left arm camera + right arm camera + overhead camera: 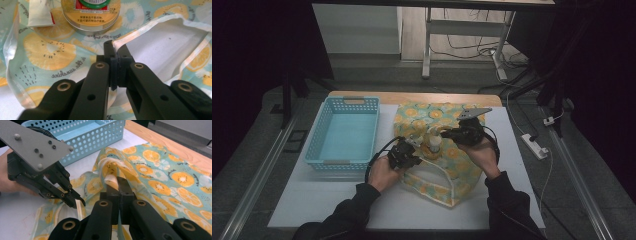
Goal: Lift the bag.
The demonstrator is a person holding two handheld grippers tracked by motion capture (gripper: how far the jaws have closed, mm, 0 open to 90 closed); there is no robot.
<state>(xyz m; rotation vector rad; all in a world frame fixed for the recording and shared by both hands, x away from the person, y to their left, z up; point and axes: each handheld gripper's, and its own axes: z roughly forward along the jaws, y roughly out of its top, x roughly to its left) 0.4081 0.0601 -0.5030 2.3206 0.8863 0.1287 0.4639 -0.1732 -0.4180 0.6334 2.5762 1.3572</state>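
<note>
A white table [337,200] in a dim room, blue basket [343,131] on the left. Beside it lies the fruit-print bag [452,165], soft, light, floppy cloth. The left gripper [116,53] is clamped on its white-trimmed rim, the right gripper [119,185] pinching a gathered fold. The hems look the best hold; a tin [90,18] on the cloth could slide.

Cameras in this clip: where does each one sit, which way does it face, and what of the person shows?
High view: above the person's side, looking forward and down on the table; both forearms and hands show.
Left gripper view: rides the left gripper, looking along its jaws, shut on the bag's white-trimmed edge.
Right gripper view: rides the right gripper, shut on the fruit-print bag; the other hand shows.
Shared: the bag, in all three views.
</note>
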